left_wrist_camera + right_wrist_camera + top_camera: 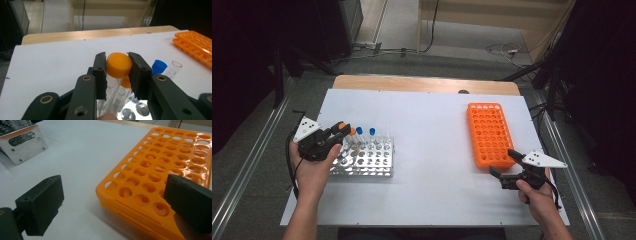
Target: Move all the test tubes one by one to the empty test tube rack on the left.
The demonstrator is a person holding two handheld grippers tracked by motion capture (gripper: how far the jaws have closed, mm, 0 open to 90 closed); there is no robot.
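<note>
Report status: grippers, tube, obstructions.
Left gripper shut on orange-capped tube over metal rack. Right gripper open at orange rack corner. Nothing in the way.

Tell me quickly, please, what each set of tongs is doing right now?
Left tongs: shut on the orange-capped tube, over the metal rack.
Right tongs: open, holding nothing, at the near corner of the orange rack.

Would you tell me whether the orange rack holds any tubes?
Empty: every hole visible in the orange rack is bare, seen from the right gripper view and from above.
</note>
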